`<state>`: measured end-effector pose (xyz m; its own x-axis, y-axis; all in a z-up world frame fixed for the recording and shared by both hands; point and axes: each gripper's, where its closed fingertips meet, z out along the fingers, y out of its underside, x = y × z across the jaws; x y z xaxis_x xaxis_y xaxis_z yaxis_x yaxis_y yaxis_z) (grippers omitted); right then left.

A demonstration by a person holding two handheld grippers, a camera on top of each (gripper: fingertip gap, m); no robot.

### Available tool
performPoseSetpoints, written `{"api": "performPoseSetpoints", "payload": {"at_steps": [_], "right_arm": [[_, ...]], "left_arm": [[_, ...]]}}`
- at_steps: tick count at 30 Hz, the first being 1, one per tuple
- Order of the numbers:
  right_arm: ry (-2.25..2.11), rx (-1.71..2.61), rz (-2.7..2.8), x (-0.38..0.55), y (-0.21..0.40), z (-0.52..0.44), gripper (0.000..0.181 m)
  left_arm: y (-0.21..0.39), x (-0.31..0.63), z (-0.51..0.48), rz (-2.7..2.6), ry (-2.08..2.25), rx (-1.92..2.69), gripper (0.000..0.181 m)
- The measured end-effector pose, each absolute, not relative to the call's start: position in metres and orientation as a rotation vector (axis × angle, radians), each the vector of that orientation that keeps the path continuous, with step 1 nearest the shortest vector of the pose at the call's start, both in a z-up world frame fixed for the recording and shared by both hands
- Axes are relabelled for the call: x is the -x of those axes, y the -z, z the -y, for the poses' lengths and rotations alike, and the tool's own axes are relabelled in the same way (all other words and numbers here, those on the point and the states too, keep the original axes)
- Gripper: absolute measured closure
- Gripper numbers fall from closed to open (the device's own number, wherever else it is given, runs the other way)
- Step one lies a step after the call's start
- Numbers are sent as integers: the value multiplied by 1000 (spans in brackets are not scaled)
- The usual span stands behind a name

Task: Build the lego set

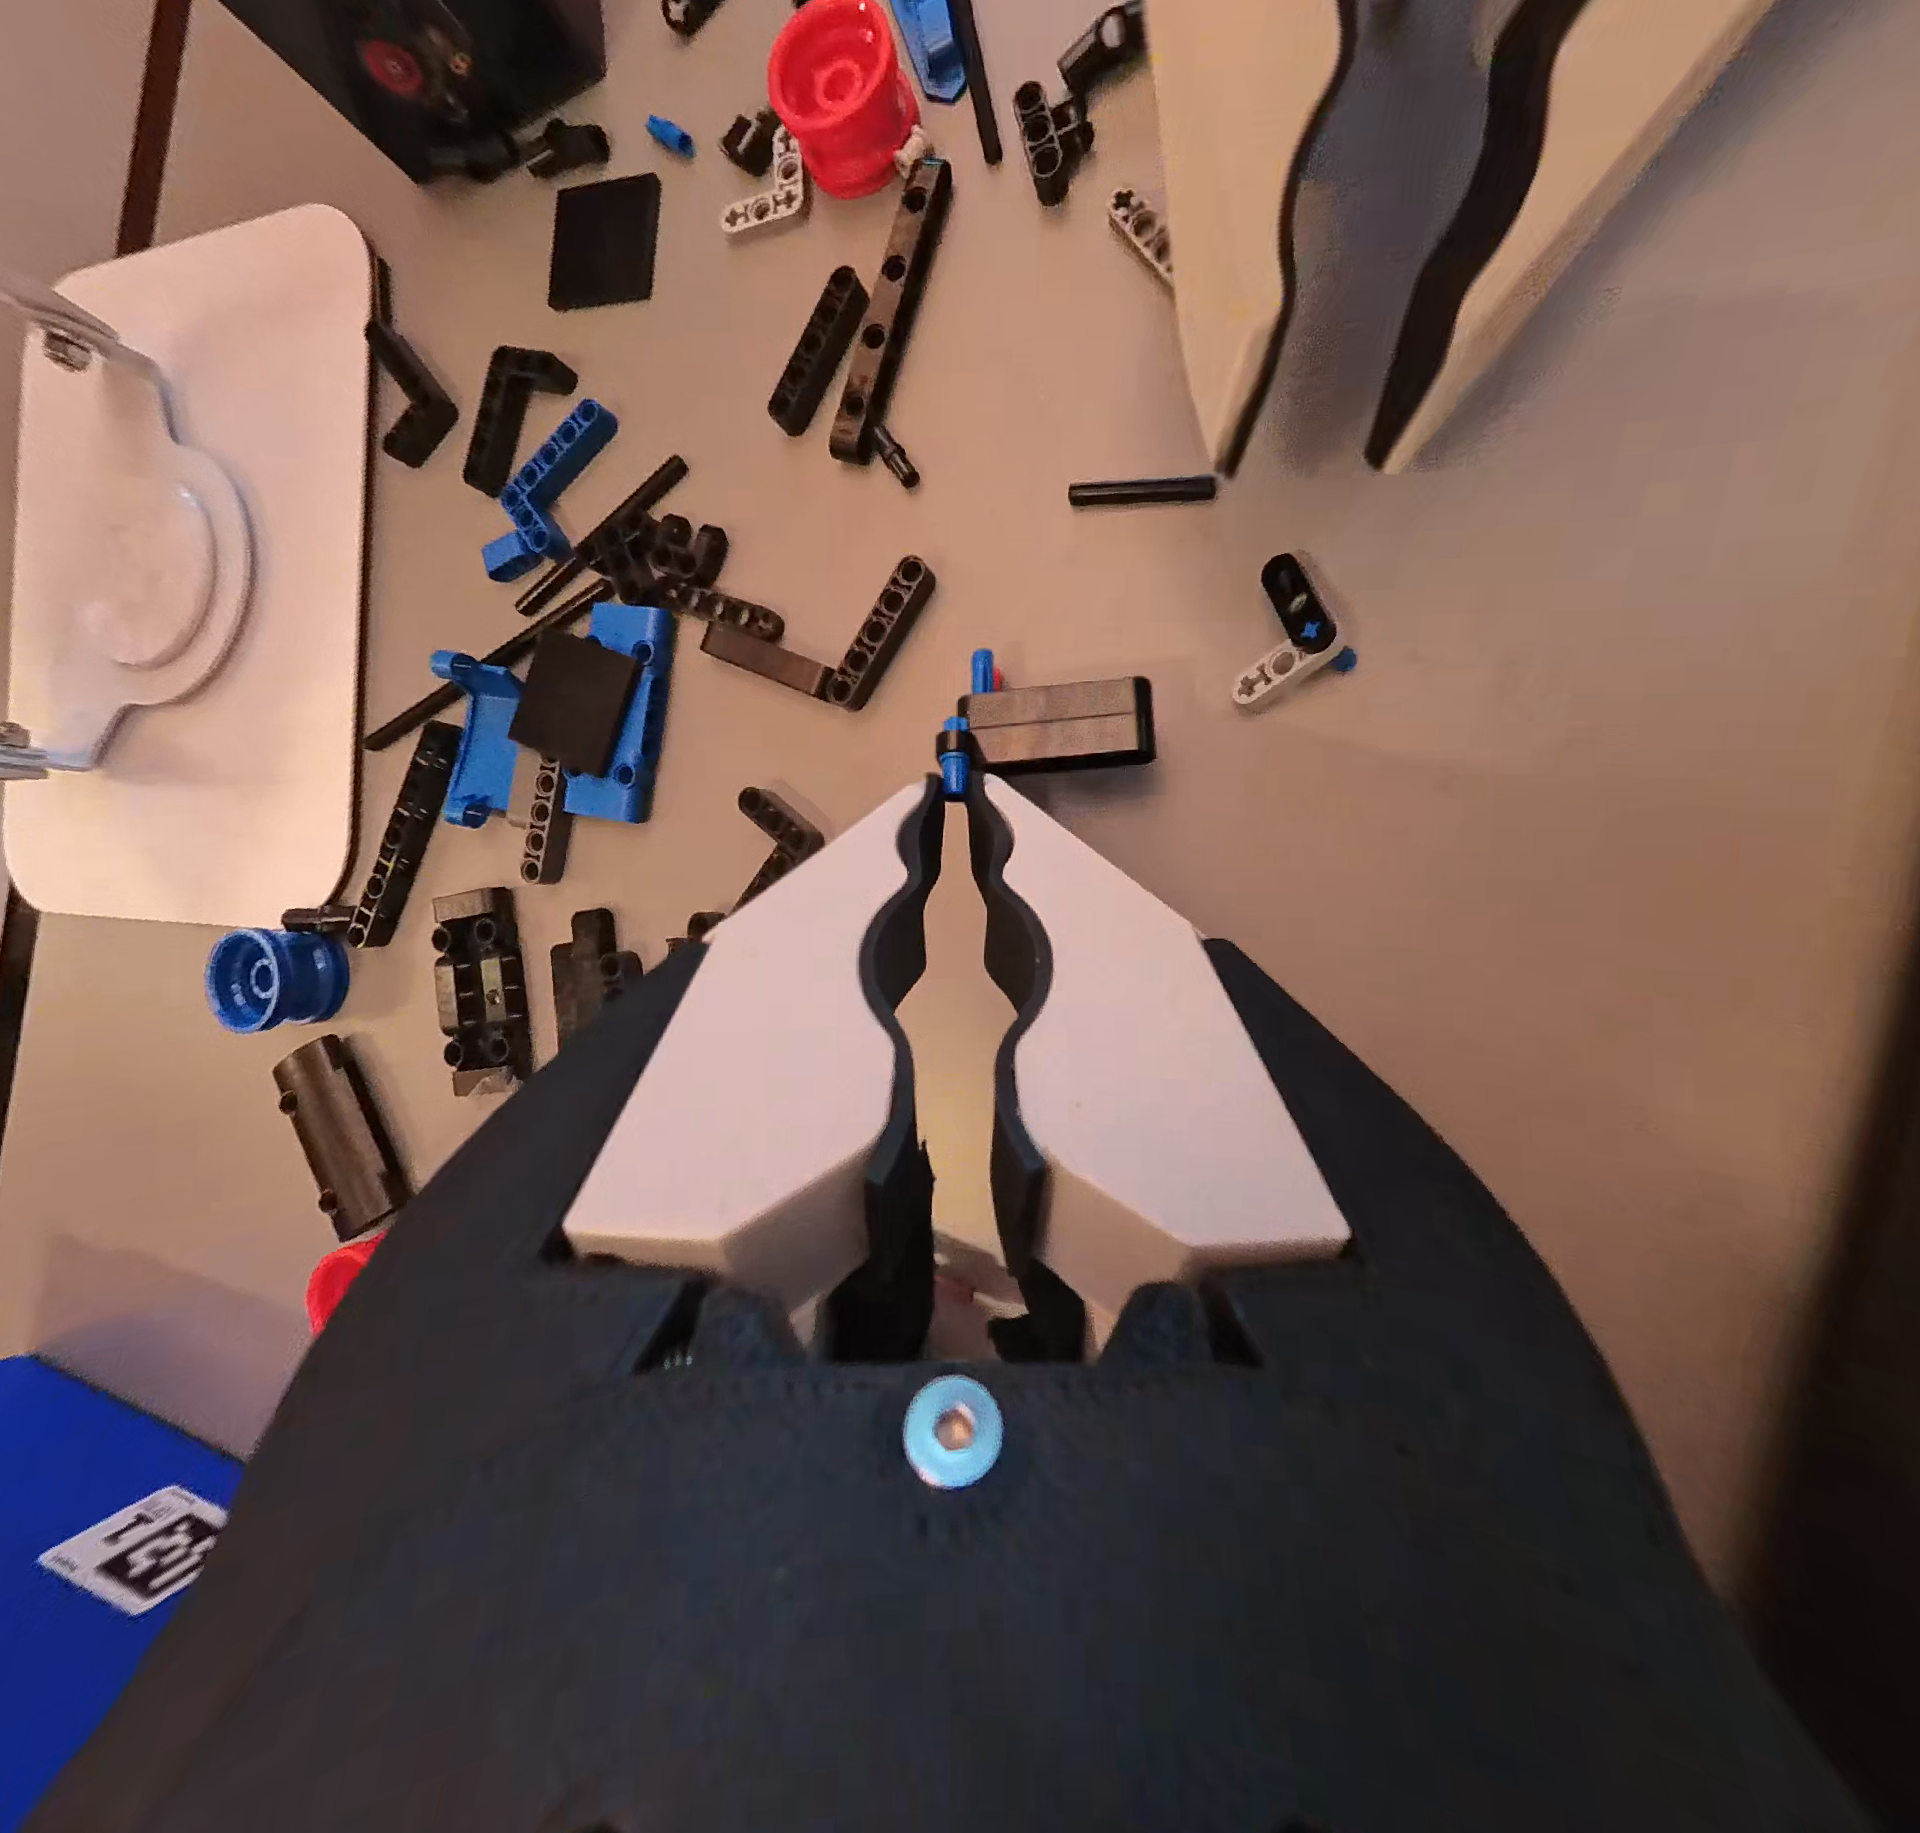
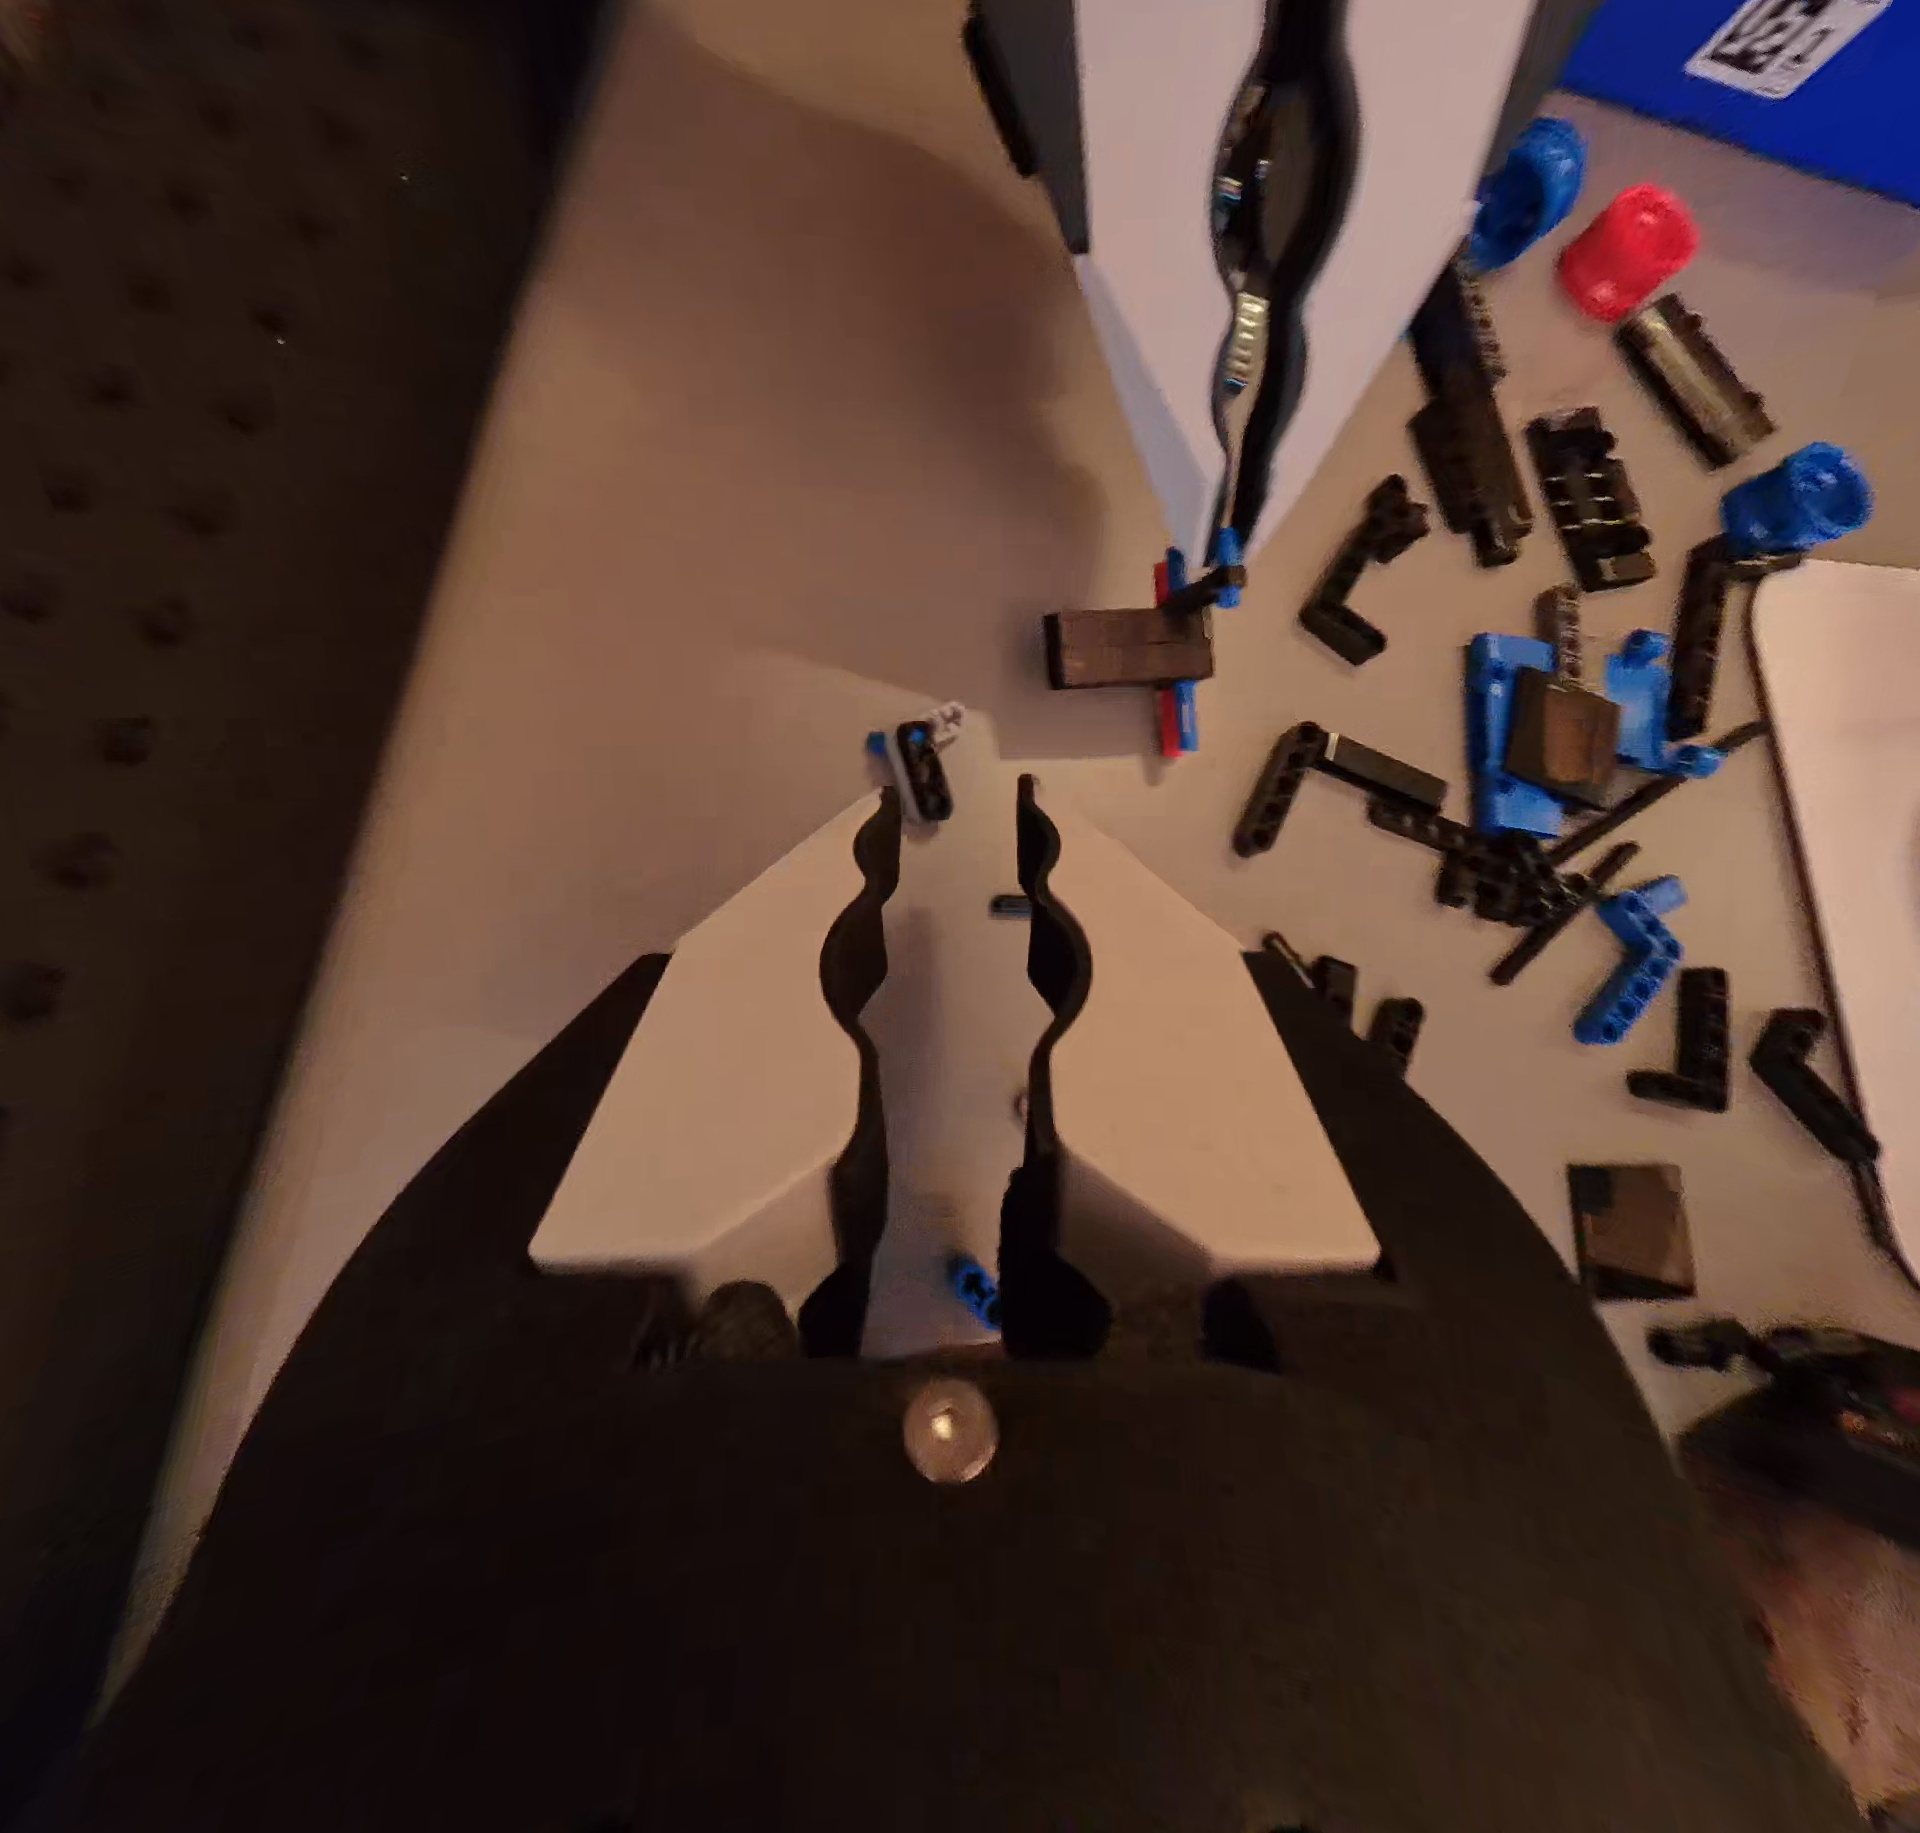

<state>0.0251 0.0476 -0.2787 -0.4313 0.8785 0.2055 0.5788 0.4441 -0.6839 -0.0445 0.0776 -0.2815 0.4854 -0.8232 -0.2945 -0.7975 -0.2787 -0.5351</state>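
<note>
Blue pin (image 1: pixel 953 767) clenched at the tips of the left gripper (image 1: pixel 957 796), just beside a black beam block (image 1: pixel 1060 725) on the beige worktop (image 1: pixel 1455 952). Right gripper (image 2: pixel 958 796) hovers nearby, jaws released and empty, close to a small black-and-grey link assembly (image 2: pixel 920 760). Loose parts lie scattered.

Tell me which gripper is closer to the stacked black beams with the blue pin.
Left. The left gripper is pinched on the blue pin at the end of the black beams. The right gripper is open, short of the beams, nearer a small black-and-grey piece.
</note>
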Motion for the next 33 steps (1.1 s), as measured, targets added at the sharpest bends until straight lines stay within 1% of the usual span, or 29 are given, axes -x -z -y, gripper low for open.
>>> {"api": "performPoseSetpoints", "payload": {"at_steps": [5,13,15,21,31,33], "right_arm": [[-736,1212,2189,-21,290,-39,163],[-728,1227,2208,-18,299,-38,176],[-736,1228,2206,-17,298,-37,176],[-756,1235,2196,-16,297,-37,164],[-731,1231,2224,-16,303,-36,169],[-723,1233,2226,-16,304,-37,173]], "left_arm": [[285,42,-76,-1356,53,2096,178],[286,42,-72,-1365,91,2100,178],[288,43,-71,-1372,87,2109,179],[287,45,-70,-1356,114,2111,179],[286,45,-67,-1354,139,2112,177],[285,44,-67,-1353,147,2108,177]]}}
